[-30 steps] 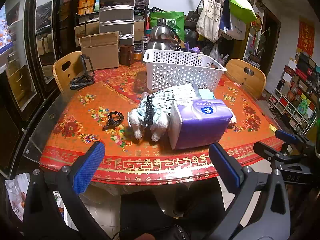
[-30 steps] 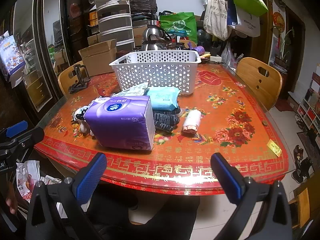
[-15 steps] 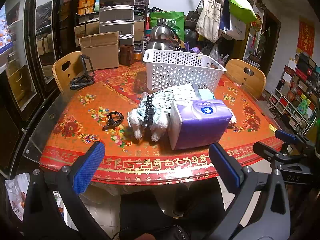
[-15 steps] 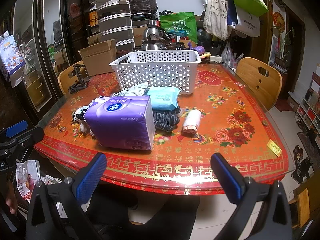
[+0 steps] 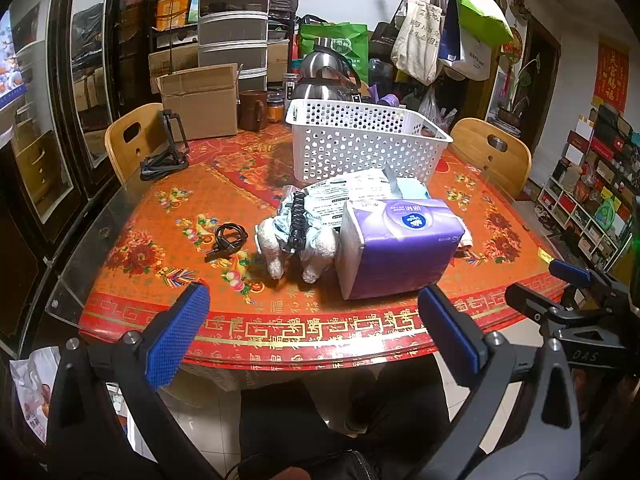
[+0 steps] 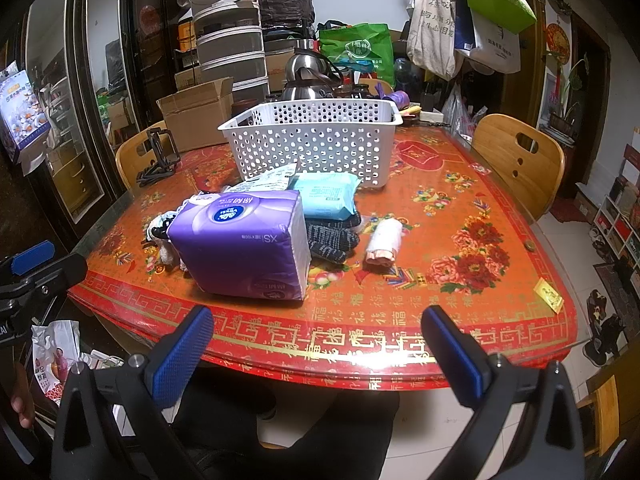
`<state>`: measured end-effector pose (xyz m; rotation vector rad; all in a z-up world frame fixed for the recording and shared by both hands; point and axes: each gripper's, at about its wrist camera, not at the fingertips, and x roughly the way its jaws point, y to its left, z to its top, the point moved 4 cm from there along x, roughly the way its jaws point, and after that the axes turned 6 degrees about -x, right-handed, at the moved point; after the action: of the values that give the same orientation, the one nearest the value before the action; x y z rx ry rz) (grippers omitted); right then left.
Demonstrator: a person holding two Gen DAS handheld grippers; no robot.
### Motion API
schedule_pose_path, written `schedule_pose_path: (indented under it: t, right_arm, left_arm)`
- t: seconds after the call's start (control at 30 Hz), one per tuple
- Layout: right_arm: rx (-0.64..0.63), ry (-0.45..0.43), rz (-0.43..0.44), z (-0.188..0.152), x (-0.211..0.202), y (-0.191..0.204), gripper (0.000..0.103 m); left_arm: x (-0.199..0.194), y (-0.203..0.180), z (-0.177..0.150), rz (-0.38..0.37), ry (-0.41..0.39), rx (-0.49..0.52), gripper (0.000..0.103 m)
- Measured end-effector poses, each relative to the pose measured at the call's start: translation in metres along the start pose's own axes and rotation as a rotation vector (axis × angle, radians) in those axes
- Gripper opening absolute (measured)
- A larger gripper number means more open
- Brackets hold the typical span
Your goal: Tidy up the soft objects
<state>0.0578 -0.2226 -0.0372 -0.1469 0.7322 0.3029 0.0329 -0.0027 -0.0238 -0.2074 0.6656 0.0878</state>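
Note:
A purple tissue pack (image 5: 398,246) (image 6: 240,242) lies near the table's front edge. Beside it are a white plush toy with a black hair clip (image 5: 298,236), a white printed pouch (image 5: 352,194), a light blue wipes pack (image 6: 326,194), dark knit gloves (image 6: 332,236) and a rolled white cloth (image 6: 384,240). A white perforated basket (image 5: 360,144) (image 6: 316,140) stands behind them. My left gripper (image 5: 316,332) and right gripper (image 6: 320,344) are both open and empty, held off the table's front edge.
A black cable (image 5: 228,238) and a black folding stand (image 5: 166,152) lie on the left of the red patterned table (image 6: 460,312). A cardboard box (image 5: 200,100), kettle (image 5: 324,74) and jars stand at the back. Wooden chairs (image 6: 520,160) flank the table.

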Motion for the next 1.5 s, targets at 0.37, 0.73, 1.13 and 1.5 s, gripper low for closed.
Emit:
schedule_pose_path:
  t: [0.37,0.73,1.13,1.5]
  right_arm:
    - [0.000,0.001,0.000,0.000,0.000,0.000,0.103]
    - [-0.002,0.002,0.002,-0.001,0.002,0.001,0.103]
    - [-0.011,0.003,-0.002,0.000,0.005,0.003,0.103]
    - [0.067,-0.118,-0.084,0.021,0.021,-0.051,0.103]
  left_arm:
    - [0.000,0.000,0.000,0.001,-0.001,0.000,0.103]
    - [0.000,0.000,0.000,0.000,-0.001,-0.001,0.103]
    - [0.001,-0.004,-0.001,-0.035,-0.007,-0.006,0.103]
    - [0.044,0.041,0.029,-0.001,-0.049,-0.073,0.103]
